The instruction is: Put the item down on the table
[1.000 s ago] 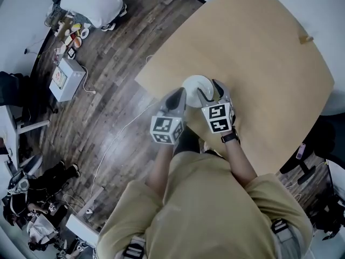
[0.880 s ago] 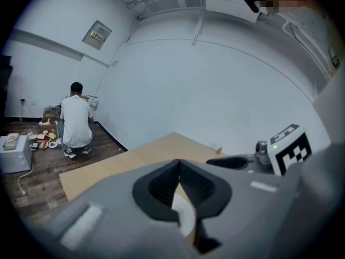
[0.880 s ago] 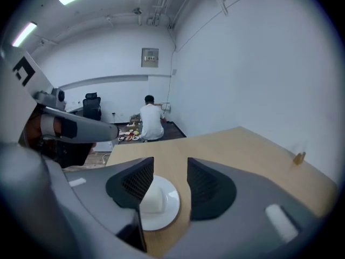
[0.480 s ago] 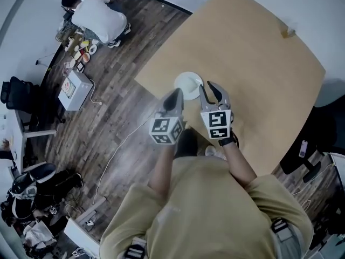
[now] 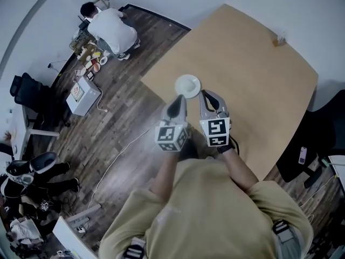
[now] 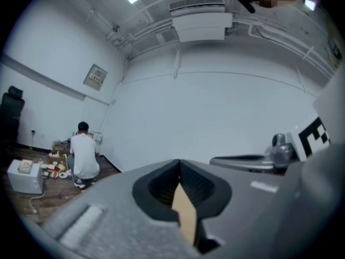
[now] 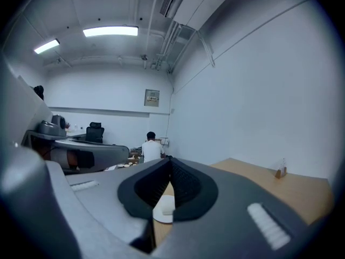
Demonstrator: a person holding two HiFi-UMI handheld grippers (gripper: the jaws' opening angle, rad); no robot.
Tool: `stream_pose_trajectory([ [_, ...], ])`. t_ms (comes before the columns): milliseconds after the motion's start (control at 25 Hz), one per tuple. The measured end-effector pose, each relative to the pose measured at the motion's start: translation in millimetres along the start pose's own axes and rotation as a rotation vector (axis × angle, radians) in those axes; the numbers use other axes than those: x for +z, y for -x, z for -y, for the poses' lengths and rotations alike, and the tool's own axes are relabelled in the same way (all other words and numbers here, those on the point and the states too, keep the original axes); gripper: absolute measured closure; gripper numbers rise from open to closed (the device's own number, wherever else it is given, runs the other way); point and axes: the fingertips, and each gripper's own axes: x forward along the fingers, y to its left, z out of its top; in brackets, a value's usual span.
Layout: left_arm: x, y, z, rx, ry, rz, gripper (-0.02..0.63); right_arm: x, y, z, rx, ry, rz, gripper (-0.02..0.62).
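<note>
A white round dish [image 5: 187, 85] with a small white lump in it rests on the tan table [image 5: 259, 90] near its left edge. Nothing holds it. My left gripper [image 5: 178, 99] hangs just short of the dish, over the table's edge, jaws closed with nothing in them. My right gripper [image 5: 209, 95] sits beside it on the right, a little back from the dish, also shut and empty. In the right gripper view the dish [image 7: 164, 209] shows through the hole between the closed jaws. The left gripper view shows only a sliver of table [image 6: 186, 215].
A small brown object [image 5: 280, 38] stands at the table's far corner, also seen as the brown object [image 7: 280, 171] in the right gripper view. A person [image 5: 113, 30] crouches on the wooden floor by scattered items and a white box [image 5: 84, 97]. A cable [image 5: 116, 158] runs across the floor.
The right gripper was on the dish's rim a second ago; now both grippers have drawn back toward me and the dish lies alone on the table.
</note>
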Motion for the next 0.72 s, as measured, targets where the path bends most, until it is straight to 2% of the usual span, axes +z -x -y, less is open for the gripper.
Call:
stream_pose_trajectory([
  [160, 21.8, 37.1, 9.0, 0.099, -0.108, 0.070, 0.604, 9.7, 34.6, -7.0, -0.006, 0.039, 0.031, 0.589],
  [240, 25.8, 51.5, 6.5, 0.161, -0.137, 0.077, 0.604, 15.0, 52.3, -6.2, -0.013, 0.043, 0.059, 0.589],
  [320, 25.0, 60.9, 7.3, 0.181, -0.149, 0.084, 0.604, 19.4, 68.7, -2.4, -0.025, 0.034, 0.086, 0.589],
  [520, 7.9, 75.8, 22.7, 0.182, -0.150, 0.046, 0.604, 21.5, 98.0, 9.1, -0.045, 0.044, 0.124, 0.588],
  [720, 5.3, 78.5, 46.1, 0.123, -0.138, 0.052, 0.604, 16.0, 110.7, 14.7, -0.044, 0.037, 0.123, 0.589],
])
